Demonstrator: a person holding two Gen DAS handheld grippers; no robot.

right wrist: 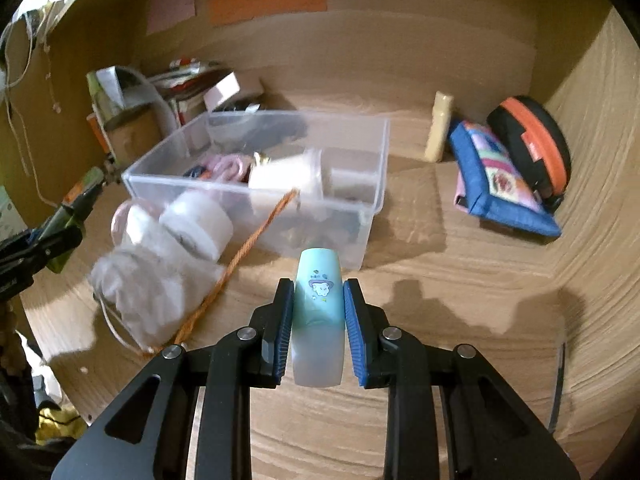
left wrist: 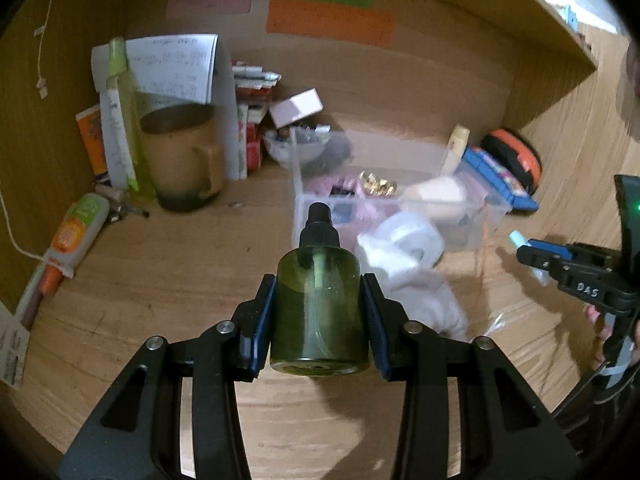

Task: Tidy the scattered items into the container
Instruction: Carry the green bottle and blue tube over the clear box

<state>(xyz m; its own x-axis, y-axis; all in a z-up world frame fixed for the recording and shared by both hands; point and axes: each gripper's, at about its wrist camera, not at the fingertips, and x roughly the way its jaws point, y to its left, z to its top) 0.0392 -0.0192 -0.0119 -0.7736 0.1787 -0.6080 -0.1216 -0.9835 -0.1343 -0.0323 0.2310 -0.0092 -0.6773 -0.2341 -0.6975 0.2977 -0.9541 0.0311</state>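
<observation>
A: What's the left claw (left wrist: 320, 320) got?

B: It's clamped on a green spray bottle (left wrist: 319, 308), pads on the smooth round body, held above the table (left wrist: 160, 280) just short of the clear plastic bin (right wrist: 256, 184). Looks rigid, light and probably slippery, so grip mid-body, not the black nozzle.

A: And the right claw (right wrist: 318, 320)?

B: Closed on a small pale-blue tube (right wrist: 319, 312), near the bin's front wall. Likely light and squeezable; hold gently.

The left tongs (left wrist: 320, 316) point forward, pads clamped on a green bottle (left wrist: 320, 308), while the right tongs (right wrist: 318, 320), level and forward-pointing too, pinch a pale blue tube (right wrist: 318, 312) between blue pads.
</observation>
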